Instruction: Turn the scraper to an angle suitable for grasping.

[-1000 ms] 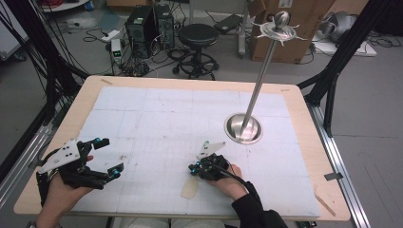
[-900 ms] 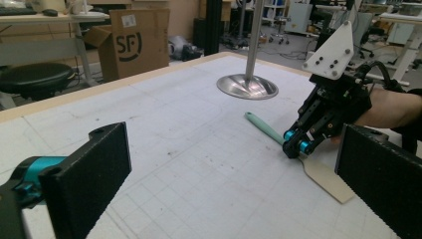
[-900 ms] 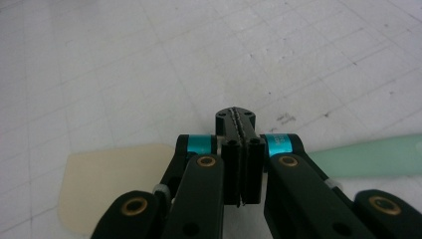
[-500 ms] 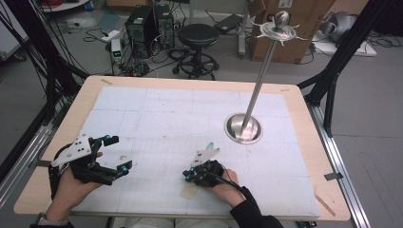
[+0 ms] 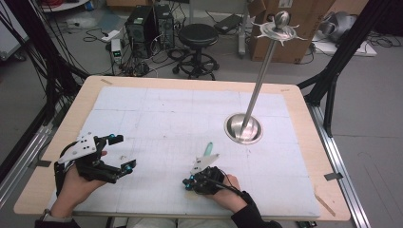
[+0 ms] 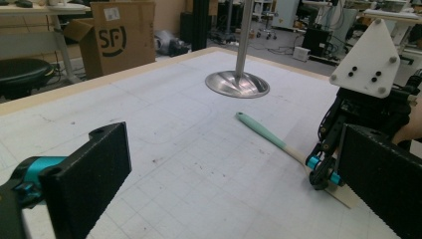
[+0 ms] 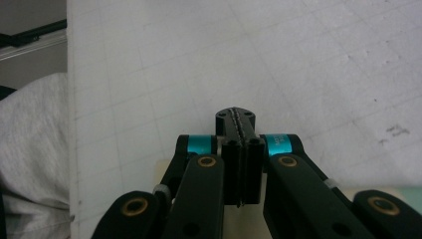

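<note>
— So, where are the two claws now?

— The left claw [image 5: 119,152] is over the near left part of the table [image 5: 304,123], and its jaws are spread wide apart, with nothing between them. The right claw [image 5: 189,182] is low at the near middle of the white mat [image 5: 166,118], and its jaws are pressed together.

— Is it pinching something?

— In the right gripper view the jaws look closed flat on each other. If the spatula's pale blade is caught between them, I cannot tell.

— And the spatula?

— The spatula [image 6: 263,133] lies flat on the mat. Its green handle points toward the metal stand [image 5: 244,128], which is upright at the far right. The pale blade end [image 6: 343,195] is under the right claw.
</note>
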Action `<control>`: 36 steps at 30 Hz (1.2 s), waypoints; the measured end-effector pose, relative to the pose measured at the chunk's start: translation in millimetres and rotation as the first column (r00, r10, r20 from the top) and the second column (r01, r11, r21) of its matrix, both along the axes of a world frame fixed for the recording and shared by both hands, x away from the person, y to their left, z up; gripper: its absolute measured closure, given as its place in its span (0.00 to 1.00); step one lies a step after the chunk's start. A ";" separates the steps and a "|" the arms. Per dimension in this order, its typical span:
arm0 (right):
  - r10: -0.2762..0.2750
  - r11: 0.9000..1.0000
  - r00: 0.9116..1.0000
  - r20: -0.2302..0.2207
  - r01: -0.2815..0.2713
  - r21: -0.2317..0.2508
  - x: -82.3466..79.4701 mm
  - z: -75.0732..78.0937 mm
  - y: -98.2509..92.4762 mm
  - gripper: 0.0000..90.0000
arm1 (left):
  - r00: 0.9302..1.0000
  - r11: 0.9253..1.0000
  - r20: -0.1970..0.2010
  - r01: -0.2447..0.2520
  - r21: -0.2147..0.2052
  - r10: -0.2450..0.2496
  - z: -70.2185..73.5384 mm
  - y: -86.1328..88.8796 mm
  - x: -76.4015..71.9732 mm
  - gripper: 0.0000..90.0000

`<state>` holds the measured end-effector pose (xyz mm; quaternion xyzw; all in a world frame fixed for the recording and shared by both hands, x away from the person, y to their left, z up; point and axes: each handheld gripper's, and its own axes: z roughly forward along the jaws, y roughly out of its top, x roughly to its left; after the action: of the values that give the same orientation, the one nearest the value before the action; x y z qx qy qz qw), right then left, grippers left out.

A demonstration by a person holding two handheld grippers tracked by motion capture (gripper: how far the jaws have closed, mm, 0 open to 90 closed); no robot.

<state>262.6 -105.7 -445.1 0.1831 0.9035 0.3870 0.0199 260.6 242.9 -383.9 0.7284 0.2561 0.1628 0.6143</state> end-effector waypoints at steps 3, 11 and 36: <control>0.006 1.000 1.000 0.002 -0.006 -0.007 -2.0 0.6 -5.0 1.00 | 1.000 1.000 -0.003 0.000 0.001 0.000 -0.3 -0.6 1.0 0.02; 0.011 1.000 0.999 -0.047 -0.010 0.018 -6.6 0.2 -35.6 1.00 | 1.000 1.000 -0.011 0.015 -0.010 -0.016 1.3 -4.6 2.6 0.02; -0.248 0.968 0.968 0.033 0.248 0.028 9.4 10.1 -87.2 1.00 | 1.000 1.000 0.004 0.025 0.003 -0.025 5.0 -8.9 1.3 0.02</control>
<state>272.0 -192.9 -435.0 0.2878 0.8684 0.3953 0.0824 261.9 233.9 -378.9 0.7320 0.2458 0.1569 0.6158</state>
